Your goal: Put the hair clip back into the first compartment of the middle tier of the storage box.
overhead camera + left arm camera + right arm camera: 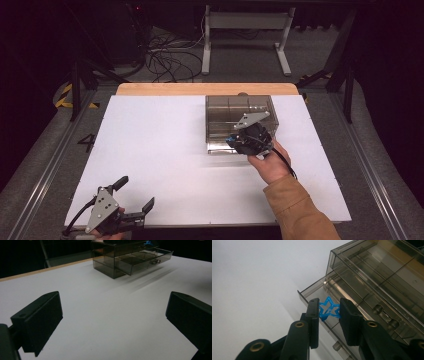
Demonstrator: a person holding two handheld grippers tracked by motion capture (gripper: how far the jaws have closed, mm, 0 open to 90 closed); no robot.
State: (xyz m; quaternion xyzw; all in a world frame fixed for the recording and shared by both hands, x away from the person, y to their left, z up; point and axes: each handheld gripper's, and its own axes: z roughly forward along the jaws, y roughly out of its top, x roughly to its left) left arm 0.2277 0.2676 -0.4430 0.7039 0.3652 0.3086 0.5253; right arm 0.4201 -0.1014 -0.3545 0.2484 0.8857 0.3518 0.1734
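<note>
Blue star pinched over the pulled-out drawer of the smoky box

Nearest, at the white table's [165, 150] near left edge, the left gripper [134, 194] rests with its black jaws spread wide on nothing. Farther right, the right gripper [329, 311] pinches a small blue open-frame plastic star [329, 310] by two opposite points, just above the open lower drawer [332, 315] of the smoke-tinted clear plastic drawer box [240, 112]. The star looks feather-light, thin and somewhat brittle, with slick edges, so a gentle squeeze across its outer points seems safest. The box stands far right on the table.
</note>
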